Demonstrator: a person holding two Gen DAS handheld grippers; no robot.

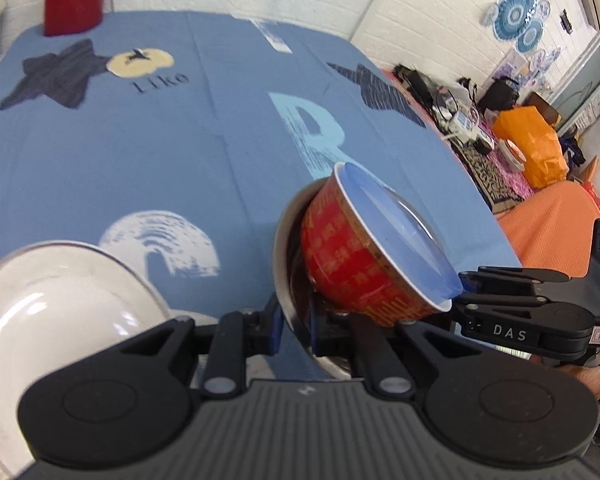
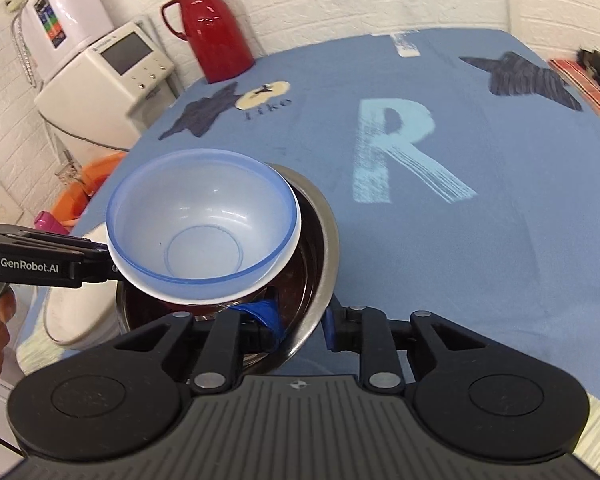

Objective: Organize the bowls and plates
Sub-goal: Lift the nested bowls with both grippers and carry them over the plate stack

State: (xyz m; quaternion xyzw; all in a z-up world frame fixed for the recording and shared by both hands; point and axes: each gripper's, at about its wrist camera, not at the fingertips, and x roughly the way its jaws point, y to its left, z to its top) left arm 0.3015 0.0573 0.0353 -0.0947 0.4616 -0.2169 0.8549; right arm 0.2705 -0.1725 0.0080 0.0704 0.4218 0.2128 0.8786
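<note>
My left tongs are clenched on the near rim of the steel bowl: one blue pad is outside the wall, the other inside, and the rim runs between them. In the right wrist view, my right tongs grip the same steel bowl the same way, left pad inside and right pad outside.

The two tongs hold opposite sides of the rim. Each one shows up in the other's view, reaching in from the side, with its tips at the edge of the bowls.

The red bowl has gold characters and a pale blue-white inside. It sits nested in the steel bowl directly ahead of both tongs, between them, tilted, with its white lip well above the steel rim.

A white bowl lies just left of my left tongs, apart from the steel bowl, on the counter, which is covered by a blue printed cloth. I can't tell whether the steel bowl touches the counter.

A red thermos jug stands well ahead at the far left edge of the counter.
</note>
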